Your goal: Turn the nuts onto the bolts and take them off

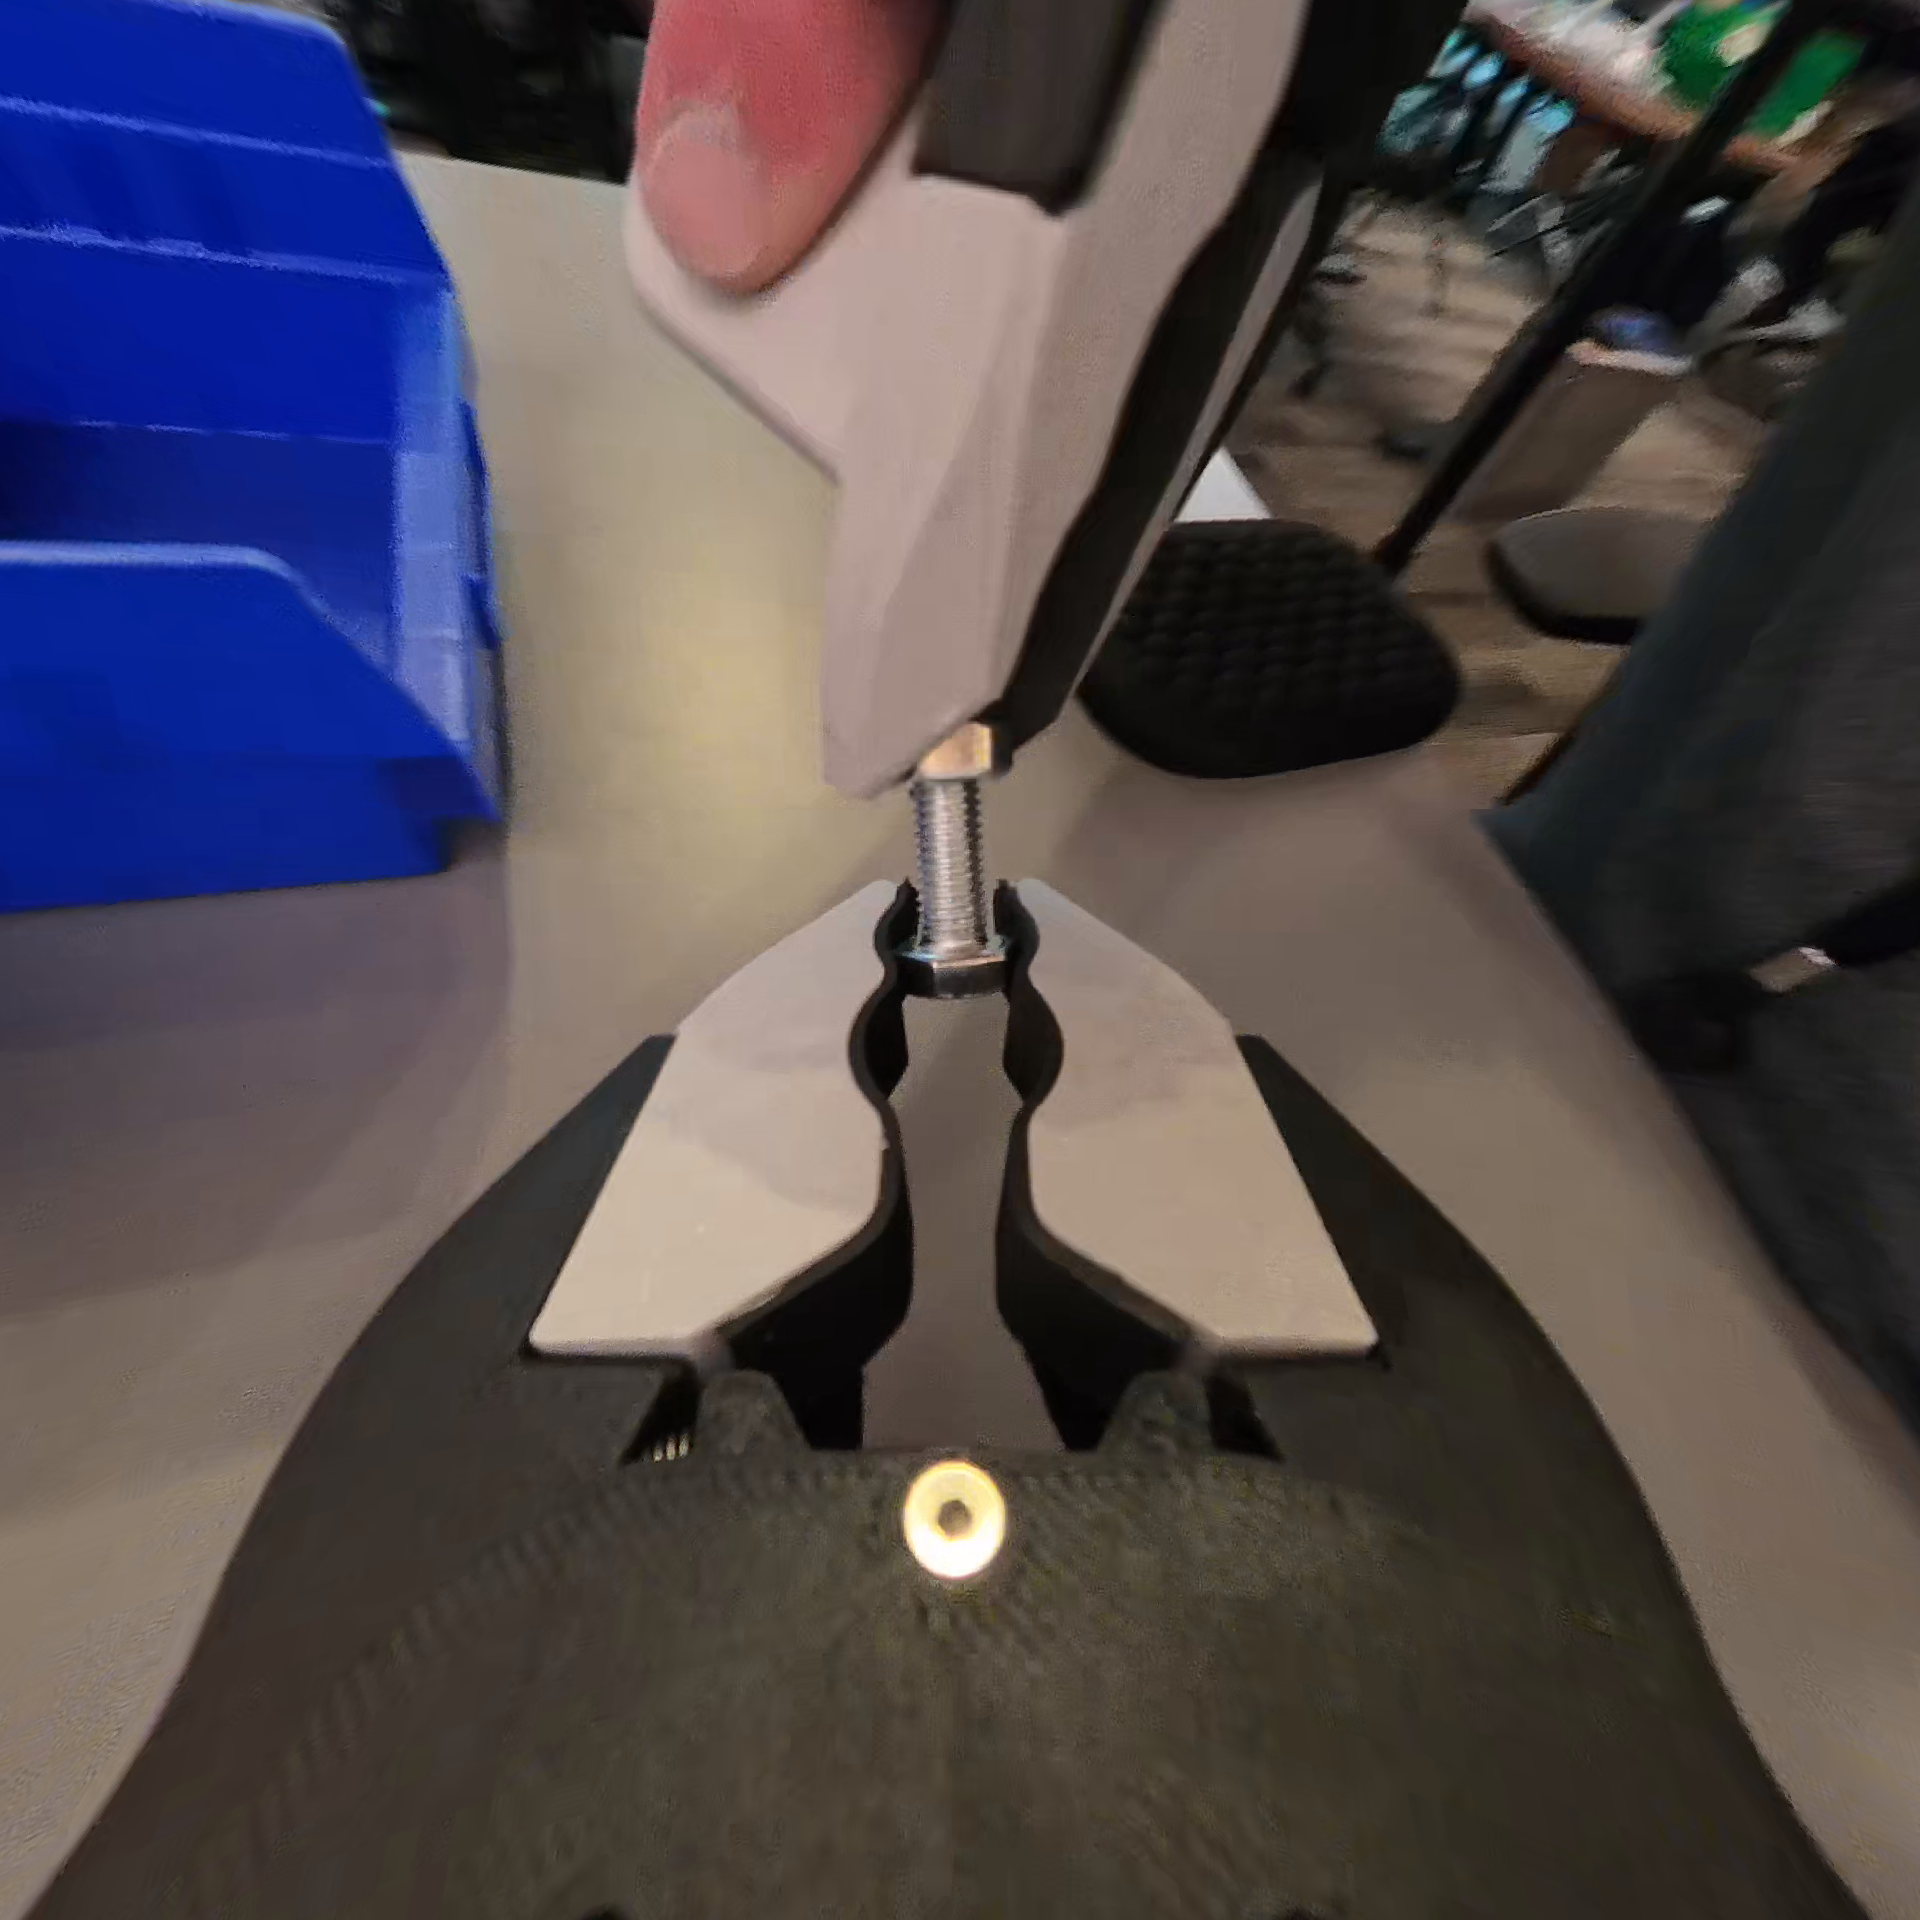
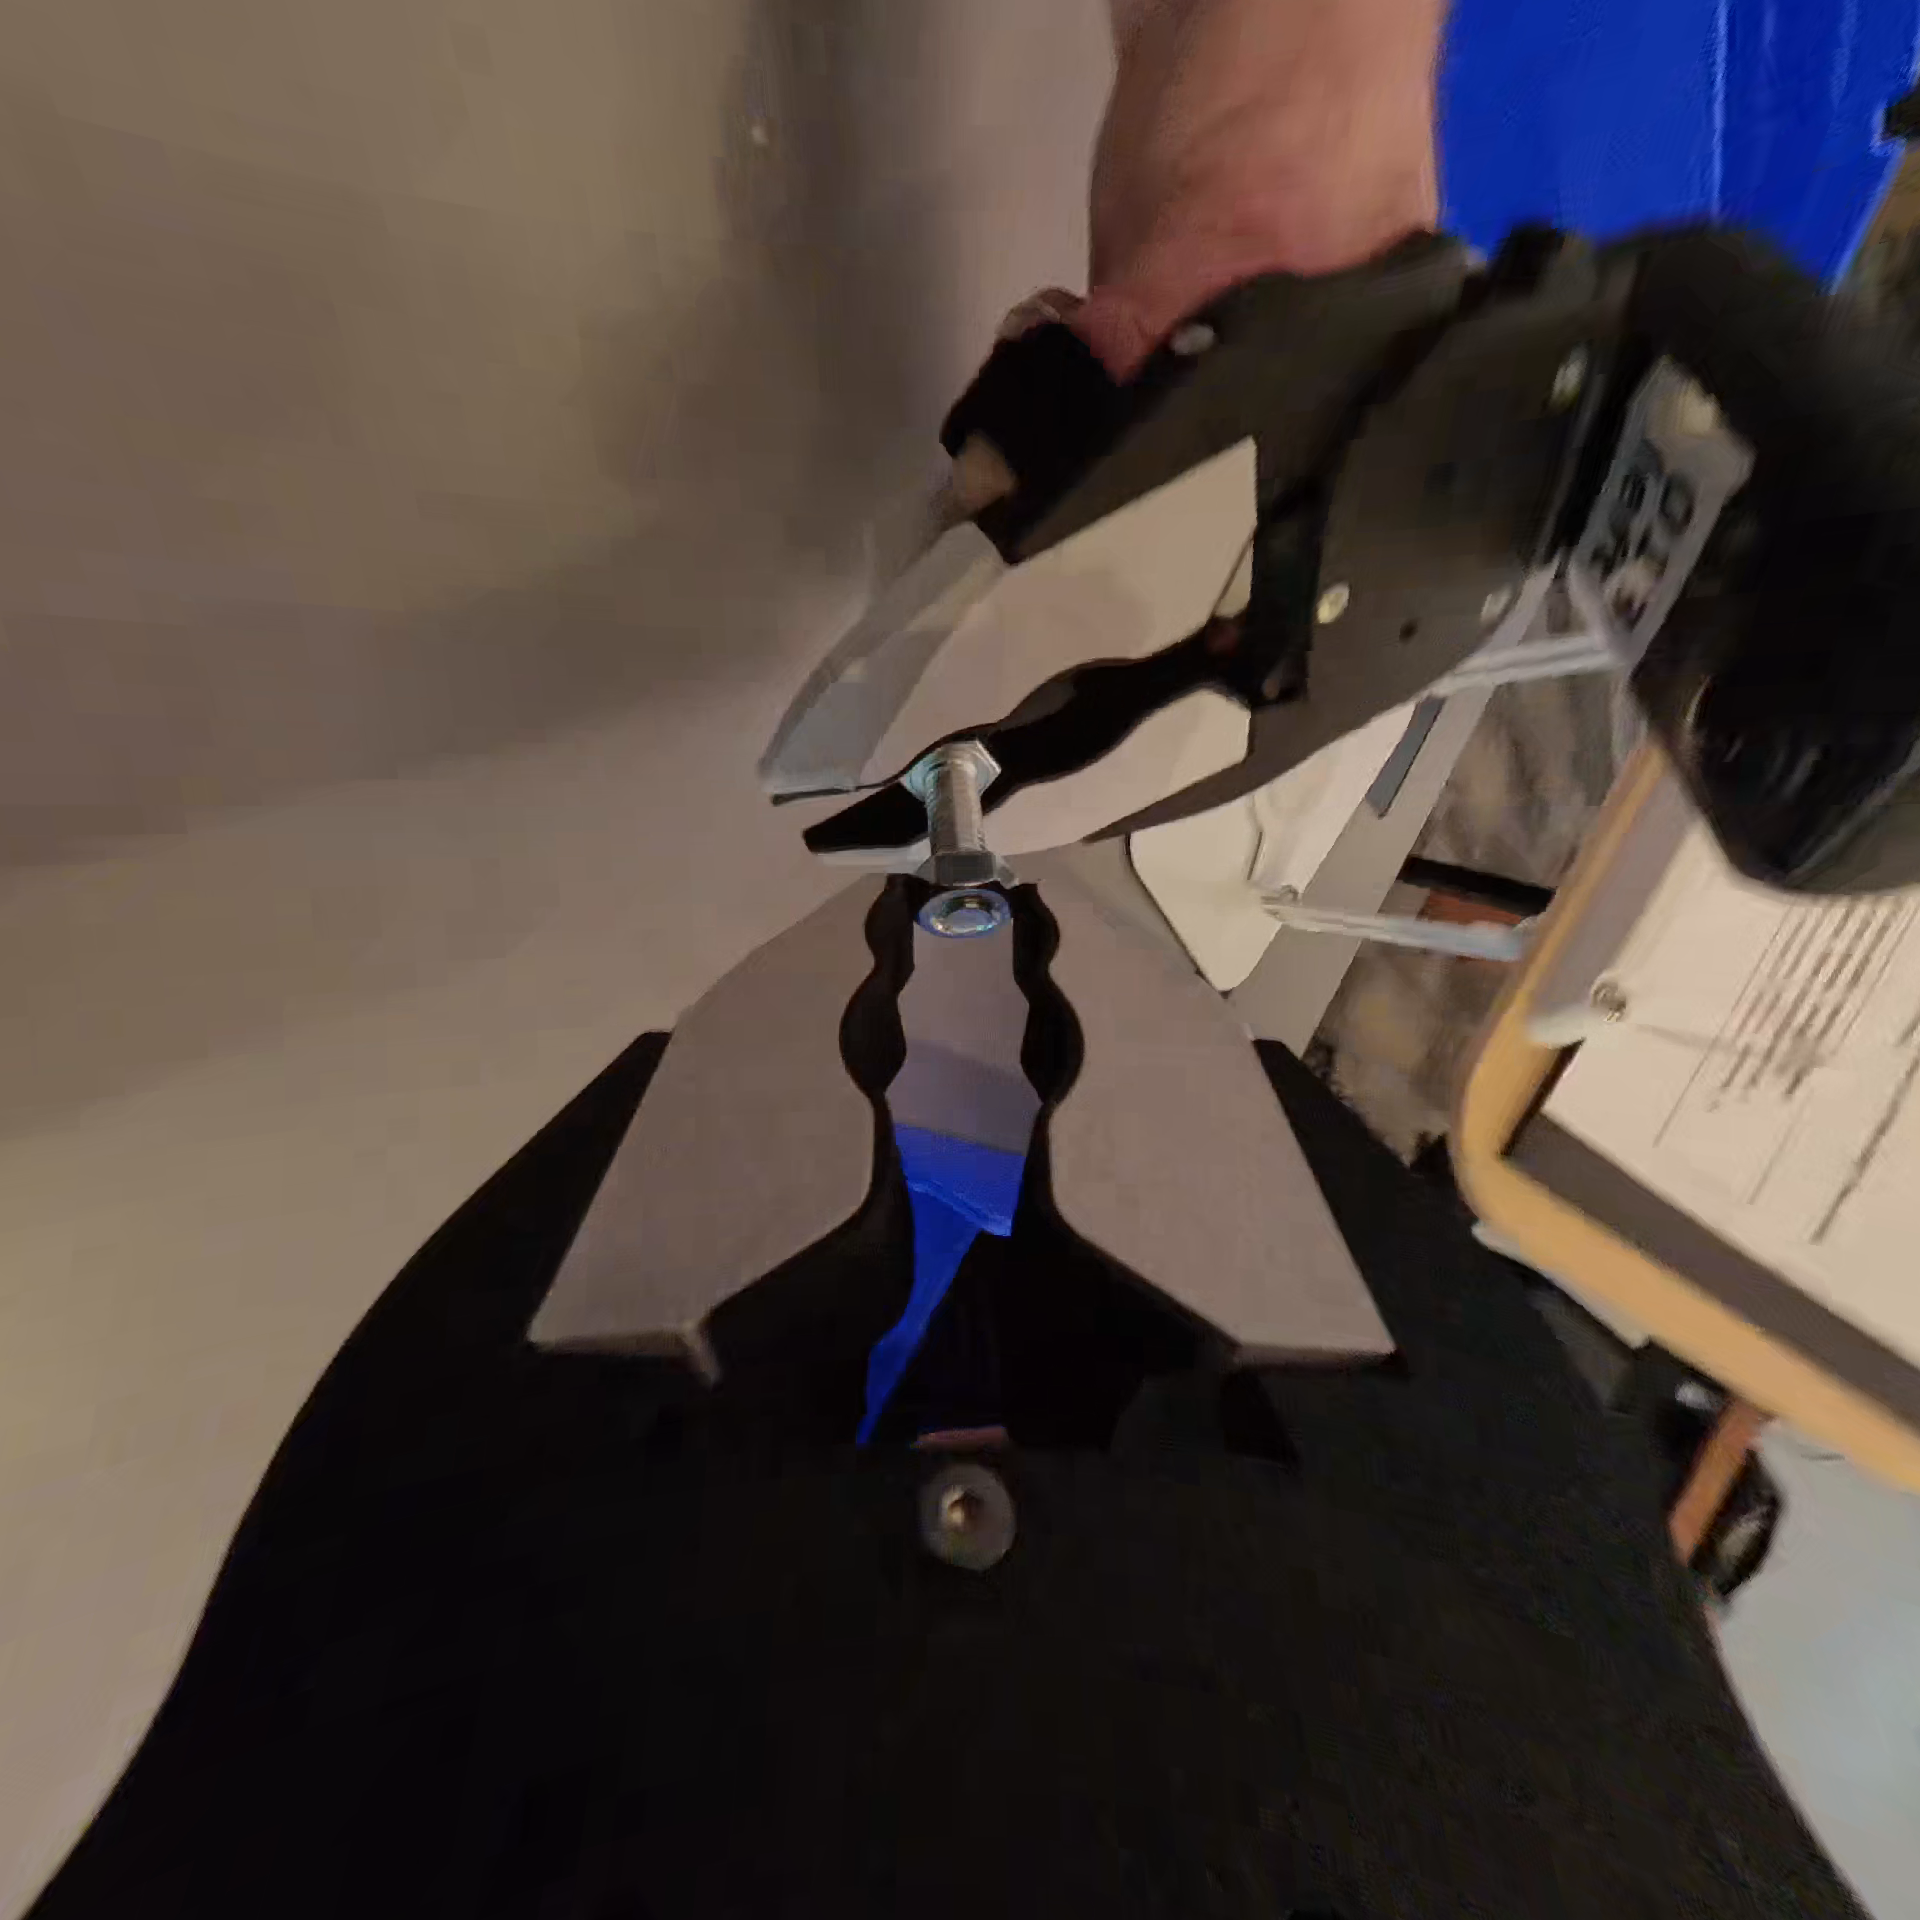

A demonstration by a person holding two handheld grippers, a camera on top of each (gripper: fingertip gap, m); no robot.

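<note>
The left tool [image 1: 954, 904] is clamped on a silver hexagonal steel nut [image 1: 951, 971], which is held in the front notch of its black pads. From that nut a bright threaded steel bolt [image 1: 948, 862] rises to the right tool [image 2: 961, 894], which is closed on the hexagonal end opposite; that end is judged to be the bolt's head, though this cannot be told for certain. The bolt is carried in the air above the pale grey tabletop [image 1: 260, 1143], touched by nothing but the two tools.

Most of the thread is left bare between the two grips, so the nut is judged to sit near the bolt's tip. For a clean turn, one tool should be kept fixed while the other is rotated about the bolt's own axis; any tilt between them could bind or cross the thread. The flats should be seated squarely in the notches before each turn, and the grip should be released only on one side at a time.

Left of the bolt, stacked blue plastic bins [image 1: 208, 520] are seen. Beyond the bolt, a grey lettered plate [image 2: 1652, 520] on the left tool's body and a printed white paper sheet [image 2: 1766, 1039] are too blurred to be read.
</note>
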